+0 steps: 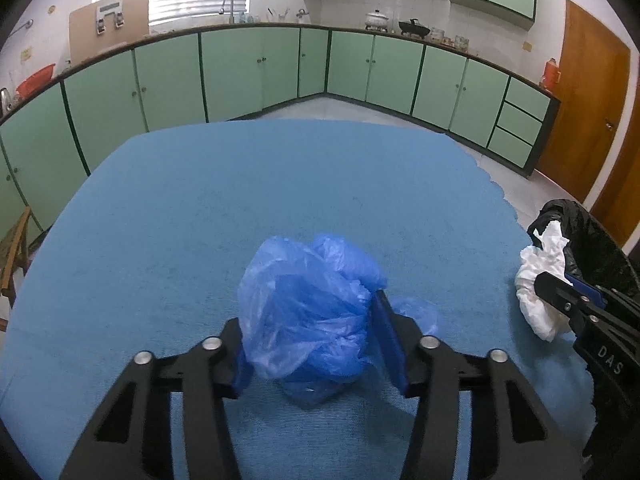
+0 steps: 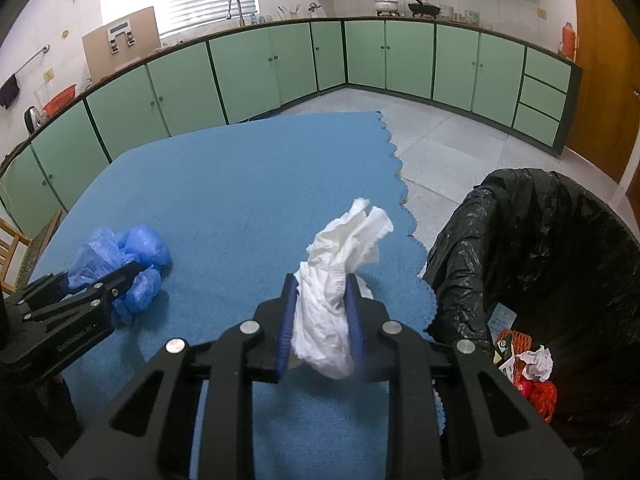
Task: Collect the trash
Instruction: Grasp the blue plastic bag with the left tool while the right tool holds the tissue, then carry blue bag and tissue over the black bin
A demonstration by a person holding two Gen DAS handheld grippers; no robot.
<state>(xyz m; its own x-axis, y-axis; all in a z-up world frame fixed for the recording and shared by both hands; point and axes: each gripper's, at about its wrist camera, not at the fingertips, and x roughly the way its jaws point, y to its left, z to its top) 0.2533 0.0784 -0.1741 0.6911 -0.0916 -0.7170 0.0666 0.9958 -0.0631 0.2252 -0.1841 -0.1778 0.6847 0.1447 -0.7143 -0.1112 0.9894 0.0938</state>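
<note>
The left tongs (image 1: 312, 344) are clamped on a crumpled blue plastic bag (image 1: 308, 312) resting on the blue-covered tabletop (image 1: 240, 200). The right tongs (image 2: 322, 320) grip a wad of white tissue (image 2: 336, 280) above the tabletop's edge, beside the black-lined trash bin (image 2: 540, 240).

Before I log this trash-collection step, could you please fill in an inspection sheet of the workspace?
Surface: blue cloth with a scalloped edge covers the table.
Job's things: crumpled blue plastic bag on the cloth; white tissue wad lifted; bin with black liner beside the table, already holding scraps.
Clutter: nothing seen on the cloth.
Grippers: left gripper has its pads against the bag; right gripper clamped on the tissue.
Cables: nothing seen.
Surroundings: green cabinets, sink tap, pots on the counter, wooden door, tiled floor.
</note>
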